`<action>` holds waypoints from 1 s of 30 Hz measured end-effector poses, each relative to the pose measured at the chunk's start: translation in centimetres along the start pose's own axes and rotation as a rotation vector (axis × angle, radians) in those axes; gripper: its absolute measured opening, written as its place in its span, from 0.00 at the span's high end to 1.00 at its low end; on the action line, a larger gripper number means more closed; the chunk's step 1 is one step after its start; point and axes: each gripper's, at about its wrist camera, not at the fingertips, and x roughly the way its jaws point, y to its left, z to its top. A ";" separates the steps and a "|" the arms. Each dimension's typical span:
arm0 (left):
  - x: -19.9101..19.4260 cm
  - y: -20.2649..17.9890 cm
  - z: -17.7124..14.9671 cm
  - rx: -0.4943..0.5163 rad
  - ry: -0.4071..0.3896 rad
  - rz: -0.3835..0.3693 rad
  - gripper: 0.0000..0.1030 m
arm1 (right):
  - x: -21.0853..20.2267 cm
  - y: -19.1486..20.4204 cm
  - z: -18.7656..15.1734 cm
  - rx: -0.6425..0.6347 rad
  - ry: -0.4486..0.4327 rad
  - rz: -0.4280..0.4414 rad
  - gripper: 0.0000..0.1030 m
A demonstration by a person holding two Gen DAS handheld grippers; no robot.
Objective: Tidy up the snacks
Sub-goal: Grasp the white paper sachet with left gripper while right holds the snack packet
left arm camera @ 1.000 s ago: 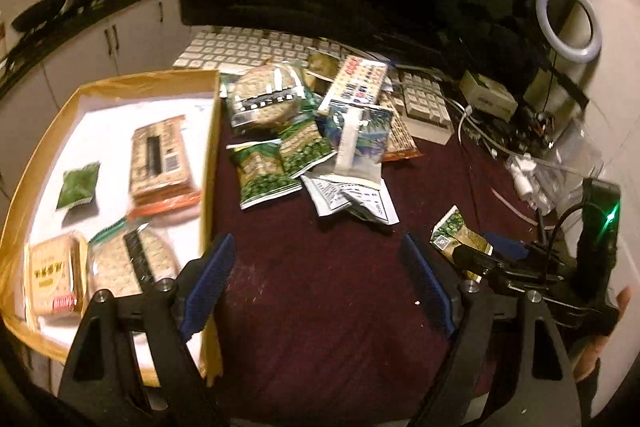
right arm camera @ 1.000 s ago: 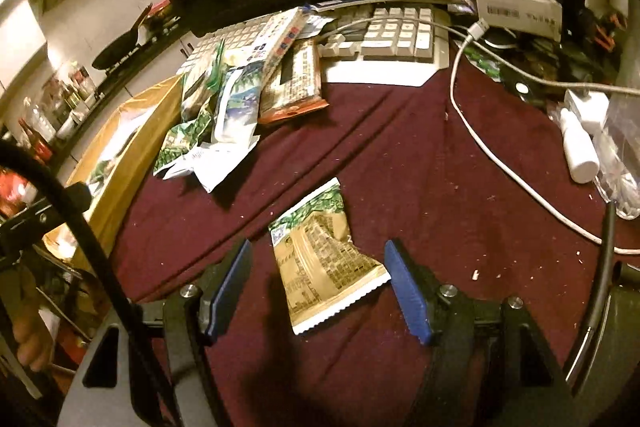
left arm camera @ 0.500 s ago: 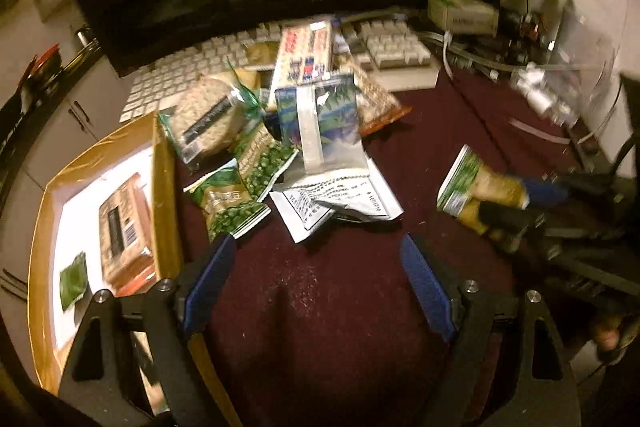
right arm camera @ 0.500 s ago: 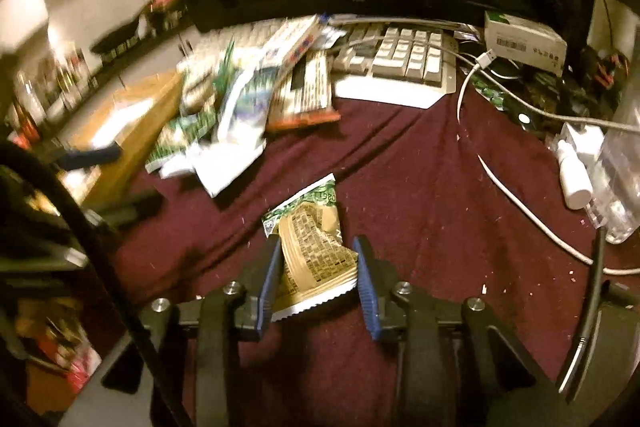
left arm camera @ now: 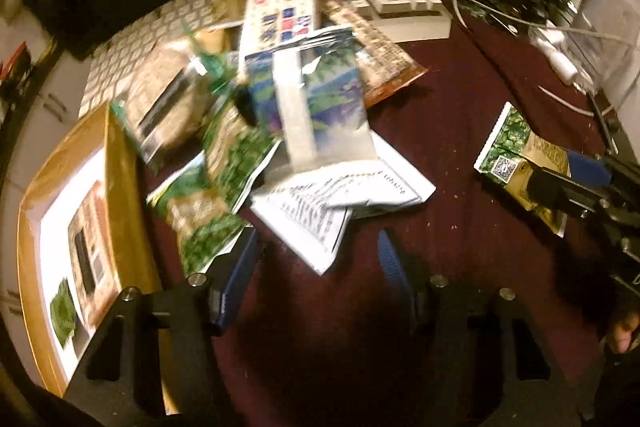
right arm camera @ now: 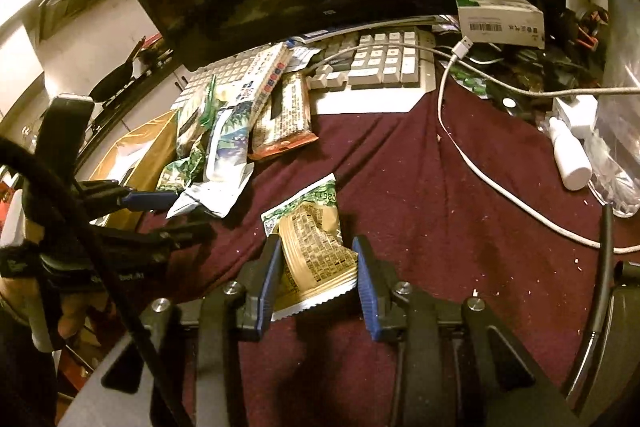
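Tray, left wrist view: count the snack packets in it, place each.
2 in view: a brown packet beside the right wall of the tray, a small green packet nearer the camera. Its near end is cut off, so more may be hidden.

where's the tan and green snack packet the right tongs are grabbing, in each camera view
Left wrist: tan and green snack packet at far right, on the maroon cloth.
Right wrist: the packet low center, between the right tongs.
Shared landmark: white keyboard.
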 end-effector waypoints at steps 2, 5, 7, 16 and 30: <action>-0.6 0.2 0.0 -0.009 -0.026 0.000 0.39 | -0.2 0.0 -0.1 -0.001 -0.008 0.009 0.66; 0.3 -0.1 0.6 0.016 -0.012 0.091 0.42 | -0.1 -0.1 0.0 0.002 -0.008 0.014 0.66; 0.8 -0.5 0.9 0.037 -0.002 0.065 0.60 | -0.2 -0.1 0.0 0.001 -0.013 0.016 0.66; -2.0 -3.3 -2.3 0.013 -0.020 -0.020 0.75 | -0.1 -0.1 -0.2 0.002 -0.005 0.037 0.66; -2.2 -7.8 -2.0 0.184 -0.060 -0.217 0.19 | 0.7 -0.7 -0.1 0.050 0.044 -0.001 0.66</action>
